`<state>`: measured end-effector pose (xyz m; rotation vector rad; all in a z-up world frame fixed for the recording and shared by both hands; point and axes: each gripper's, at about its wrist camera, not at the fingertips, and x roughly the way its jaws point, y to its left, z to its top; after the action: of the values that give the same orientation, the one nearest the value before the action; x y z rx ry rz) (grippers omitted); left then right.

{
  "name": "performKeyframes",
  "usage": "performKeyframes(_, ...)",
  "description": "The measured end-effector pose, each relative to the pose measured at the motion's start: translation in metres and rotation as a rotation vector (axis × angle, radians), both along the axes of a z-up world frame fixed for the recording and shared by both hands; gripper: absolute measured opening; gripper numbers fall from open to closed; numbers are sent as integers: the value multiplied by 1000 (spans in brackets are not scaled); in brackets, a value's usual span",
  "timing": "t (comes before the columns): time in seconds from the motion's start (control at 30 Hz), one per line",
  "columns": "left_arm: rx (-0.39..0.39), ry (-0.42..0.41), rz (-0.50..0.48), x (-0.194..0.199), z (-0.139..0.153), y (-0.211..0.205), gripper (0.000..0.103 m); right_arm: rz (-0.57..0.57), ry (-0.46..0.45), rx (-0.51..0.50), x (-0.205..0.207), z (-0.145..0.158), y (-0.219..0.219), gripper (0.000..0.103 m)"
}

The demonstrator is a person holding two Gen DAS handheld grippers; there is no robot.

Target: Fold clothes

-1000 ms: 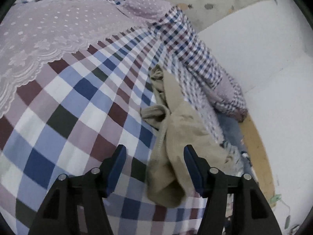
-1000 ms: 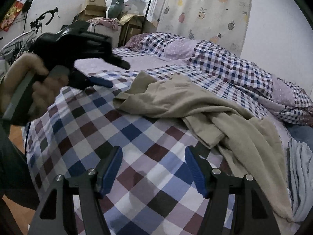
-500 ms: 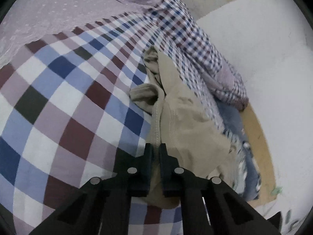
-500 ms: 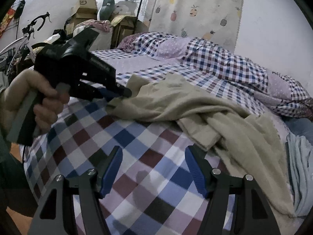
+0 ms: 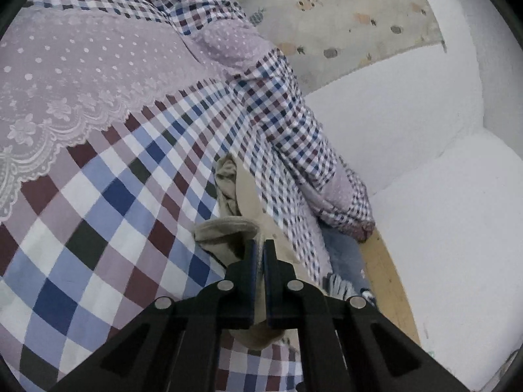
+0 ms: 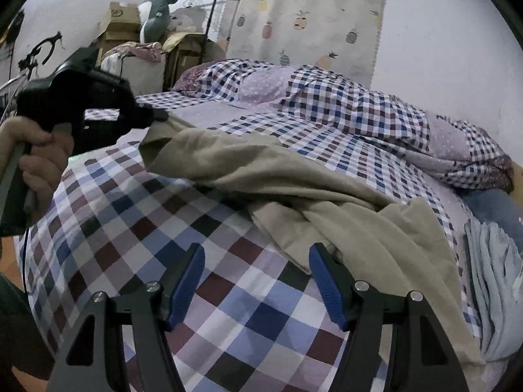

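While the left gripper (image 5: 257,245) holds its fingers clamped on an edge of the beige garment (image 6: 294,183), the right gripper (image 6: 256,272) hangs with fingers wide apart and nothing between them, above bare checked bedspread (image 6: 137,228) just short of the garment's near edge.

The garment lies crumpled across the middle of the bed, one corner lifted at the left by the clamped fingers, the rest trailing toward the right side. The step in hand appears to be taking a second hold so the cloth can be spread flat before folding. Recommended practice: bring the right fingers to a single edge of the near hem, not a bunched layer, and pinch fabric only, keeping clear of the bedspread beneath. Then draw both holds apart evenly to remove slack.

Obstructions: a rumpled checked quilt (image 6: 376,114) lies along the far side, touching or nearly touching the garment, and could be dragged along. A pale blue cloth (image 6: 490,277) sits at the right edge of the bed, just beside the garment's trailing end. Boxes and a clothes rack (image 6: 209,9) stand well apart, behind the bed.
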<state>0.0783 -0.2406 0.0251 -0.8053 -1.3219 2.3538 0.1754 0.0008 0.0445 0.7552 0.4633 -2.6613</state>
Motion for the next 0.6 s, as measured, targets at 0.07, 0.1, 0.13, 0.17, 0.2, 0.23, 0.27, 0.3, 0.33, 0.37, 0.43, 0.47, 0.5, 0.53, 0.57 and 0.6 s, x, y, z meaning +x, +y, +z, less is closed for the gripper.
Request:
performKeyframes(0.07, 26, 17, 19, 1, -1, -5, 2, 1, 19, 24, 1, 1, -1, 70)
performKeyframes(0.1, 33, 16, 28, 0, -2, -8, 2, -7, 30, 33, 0, 3, 2, 70)
performKeyframes(0.13, 36, 20, 29, -1, -1, -7, 2, -17, 41, 40, -2, 5, 6, 70)
performKeyframes(0.17, 33, 25, 33, -1, -2, -7, 2, -38, 45, 35, -5, 7, 13, 70)
performKeyframes(0.2, 39, 30, 37, 0, -1, -10, 1, -58, 49, 30, -8, 10, 21, 70)
performKeyframes(0.23, 45, 35, 42, 0, -1, -12, 1, -79, 52, 24, -12, 12, 28, 70)
performKeyframes(0.27, 53, 40, 52, -1, -1, -14, 1, -102, 52, 14, -15, 14, 36, 70)
performKeyframes(0.3, 67, 47, 69, 0, 1, -19, 1, -125, 49, 4, -19, 17, 46, 70)
performKeyframes(0.33, 76, 52, 82, 0, 2, -23, 1, -148, 46, -5, -24, 20, 57, 70)
performKeyframes(0.37, 83, 56, 100, -1, 3, -27, 1, -160, 46, -5, -27, 22, 63, 70)
performKeyframes(0.43, 110, 60, 158, 0, 1, -44, 1, -182, 45, 1, -35, 25, 78, 71)
performKeyframes(0.47, 124, 62, 188, 1, 1, -53, 1, -188, 40, 4, -38, 26, 85, 71)
performKeyframes(0.5, 138, 65, 217, 2, 0, -62, 1, -193, 23, 2, -41, 24, 93, 71)
performKeyframes(0.53, 153, 62, 238, 3, -3, -70, 1, -194, -8, -17, -43, 20, 102, 71)
performKeyframes(0.57, 161, 56, 264, 4, -6, -76, 1, -186, -43, -43, -46, 17, 109, 71)
performKeyframes(0.6, 170, 48, 290, 4, -10, -84, 1, -178, -75, -64, -49, 13, 115, 71)
